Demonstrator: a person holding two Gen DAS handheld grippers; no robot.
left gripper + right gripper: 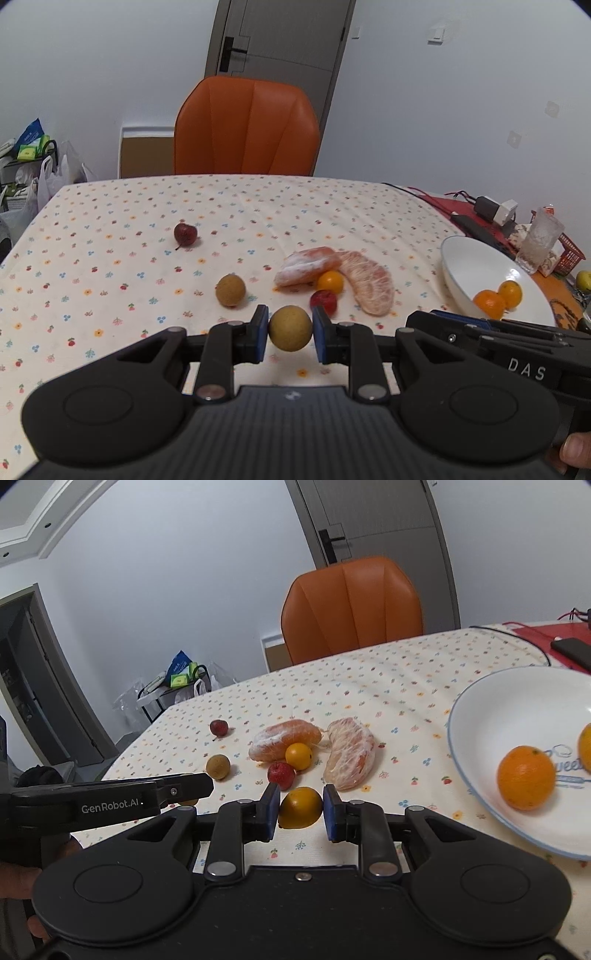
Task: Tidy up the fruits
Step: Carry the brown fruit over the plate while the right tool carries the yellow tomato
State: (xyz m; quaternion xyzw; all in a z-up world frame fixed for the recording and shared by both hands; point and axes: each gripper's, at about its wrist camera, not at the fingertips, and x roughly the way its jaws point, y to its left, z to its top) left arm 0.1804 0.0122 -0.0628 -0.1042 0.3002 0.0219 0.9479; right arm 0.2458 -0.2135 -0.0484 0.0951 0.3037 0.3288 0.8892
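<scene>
While left gripper (290, 328) clamps tan longan (290, 328) between blue fingers (261, 328), lifted just off tabletop (110, 266), right gripper (300, 808) squeezes small orange kumquat (300, 808) same way. White bowl (491, 709) at right holds two orange fruits. Loose on floral cloth: second longan (230, 290), two peeled citrus segments (306, 265), kumquat (330, 281), two red fruits, one well apart near far-left.
</scene>
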